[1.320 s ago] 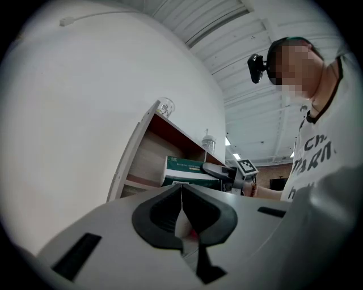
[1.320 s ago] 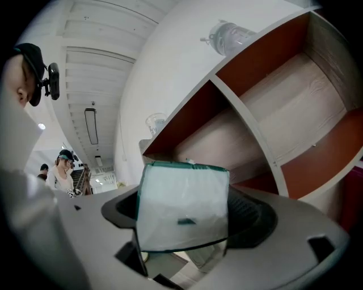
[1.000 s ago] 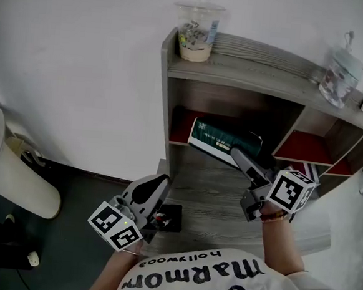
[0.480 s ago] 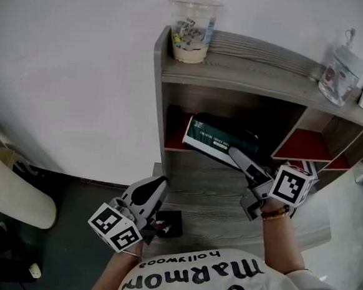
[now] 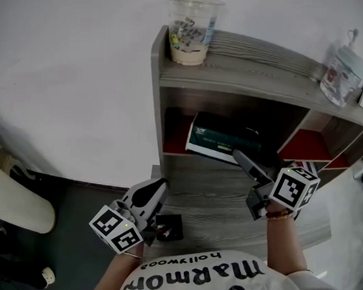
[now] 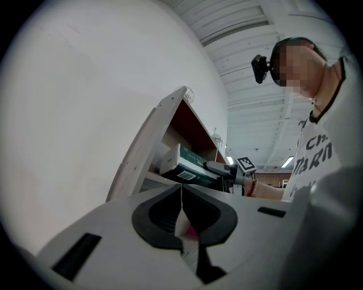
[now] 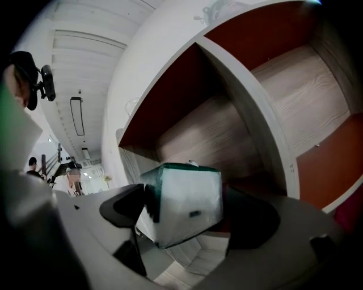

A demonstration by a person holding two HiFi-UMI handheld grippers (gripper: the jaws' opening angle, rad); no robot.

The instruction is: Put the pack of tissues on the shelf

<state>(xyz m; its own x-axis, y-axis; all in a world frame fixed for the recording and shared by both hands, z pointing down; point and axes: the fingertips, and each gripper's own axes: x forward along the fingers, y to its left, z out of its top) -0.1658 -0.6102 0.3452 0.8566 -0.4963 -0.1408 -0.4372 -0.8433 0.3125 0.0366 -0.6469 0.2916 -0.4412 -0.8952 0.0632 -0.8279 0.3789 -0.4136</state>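
The pack of tissues (image 5: 222, 141) is a dark green and white block. It lies nearly level, with its far end inside the left compartment of the grey shelf unit (image 5: 237, 74). My right gripper (image 5: 247, 165) is shut on its near end. In the right gripper view the pack's white end face (image 7: 184, 201) fills the gap between the jaws of the right gripper (image 7: 187, 212). My left gripper (image 5: 149, 198) hangs low at the desk's left front, shut with nothing in it. In its own view, the left gripper (image 6: 182, 204) has its jaws meeting, with the pack (image 6: 190, 164) beyond them.
A plastic cup with a drink (image 5: 190, 29) and a glass jar (image 5: 342, 76) stand on top of the shelf unit. Red-backed compartments (image 5: 306, 145) open to the right. A small black object (image 5: 169, 226) lies on the desk by the left gripper. A white wall runs behind.
The right gripper has carried the pack further into the left compartment and levelled it. The left gripper has stayed in place.
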